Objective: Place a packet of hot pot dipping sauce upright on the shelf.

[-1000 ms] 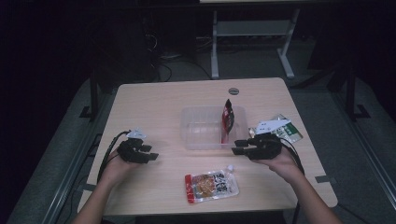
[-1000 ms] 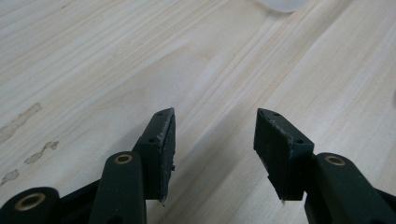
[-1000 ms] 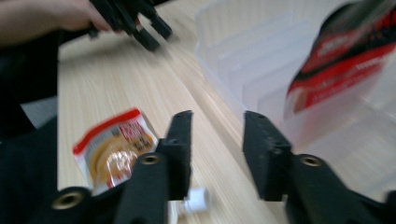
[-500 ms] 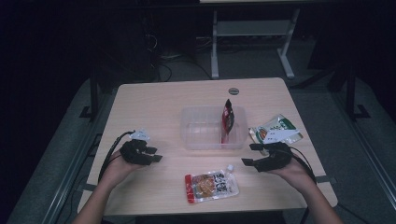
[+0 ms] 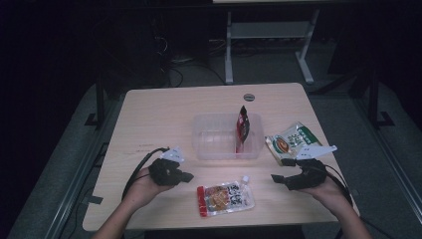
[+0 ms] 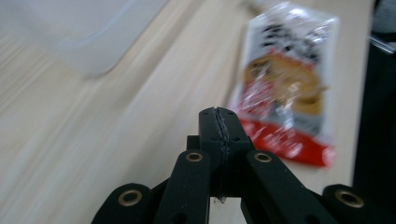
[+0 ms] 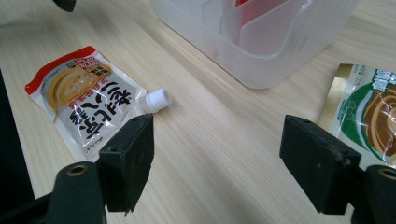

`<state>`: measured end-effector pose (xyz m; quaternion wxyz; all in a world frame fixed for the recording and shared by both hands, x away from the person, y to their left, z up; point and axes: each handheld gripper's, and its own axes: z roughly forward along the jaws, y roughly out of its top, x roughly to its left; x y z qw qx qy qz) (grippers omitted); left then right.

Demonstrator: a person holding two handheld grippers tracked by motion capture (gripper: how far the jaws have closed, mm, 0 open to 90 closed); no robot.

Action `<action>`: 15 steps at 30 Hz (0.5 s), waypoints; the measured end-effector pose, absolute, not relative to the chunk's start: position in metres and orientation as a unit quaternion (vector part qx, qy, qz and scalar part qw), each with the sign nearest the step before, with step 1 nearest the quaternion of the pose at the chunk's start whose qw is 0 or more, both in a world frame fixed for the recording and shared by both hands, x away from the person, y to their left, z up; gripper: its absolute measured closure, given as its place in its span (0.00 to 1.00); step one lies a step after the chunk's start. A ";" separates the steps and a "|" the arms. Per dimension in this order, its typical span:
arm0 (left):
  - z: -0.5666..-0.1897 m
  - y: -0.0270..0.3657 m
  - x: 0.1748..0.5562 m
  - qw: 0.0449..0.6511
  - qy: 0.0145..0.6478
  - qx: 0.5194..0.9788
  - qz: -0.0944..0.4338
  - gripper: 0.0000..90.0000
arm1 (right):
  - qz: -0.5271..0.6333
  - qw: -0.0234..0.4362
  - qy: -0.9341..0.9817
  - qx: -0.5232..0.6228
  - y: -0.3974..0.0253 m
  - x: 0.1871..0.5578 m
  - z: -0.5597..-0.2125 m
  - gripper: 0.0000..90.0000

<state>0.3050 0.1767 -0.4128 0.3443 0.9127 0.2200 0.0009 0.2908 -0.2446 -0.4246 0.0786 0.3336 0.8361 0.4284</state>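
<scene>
The right tool (image 7: 217, 163) is hovering with jaws spread wide, just right of the spouted pouch (image 5: 225, 197), which is lying flat on the worktop (image 5: 164, 114) in front of the bin (image 5: 226, 137). The left tool (image 6: 219, 128) is resting left of the pouch, jaws pressed together and empty. I'd close on the spout (image 7: 157, 99) end, low and square. Bare wood is lying between pouch and bin; the worktop's near edge is close behind the pouch.
</scene>
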 end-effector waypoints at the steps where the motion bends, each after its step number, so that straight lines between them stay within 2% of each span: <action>1: -0.413 0.170 0.302 0.346 0.213 0.914 -0.004 0.99 | 0.428 0.079 0.837 0.332 -0.244 0.291 -0.425 0.29; 7: -0.414 0.138 0.292 0.343 0.167 0.924 -0.017 0.99 | 0.422 0.076 0.842 0.326 -0.240 0.292 -0.427 0.29; 15: -0.420 0.112 0.286 0.338 0.146 0.929 -0.028 1.00 | 0.421 0.074 0.843 0.327 -0.240 0.292 -0.429 0.29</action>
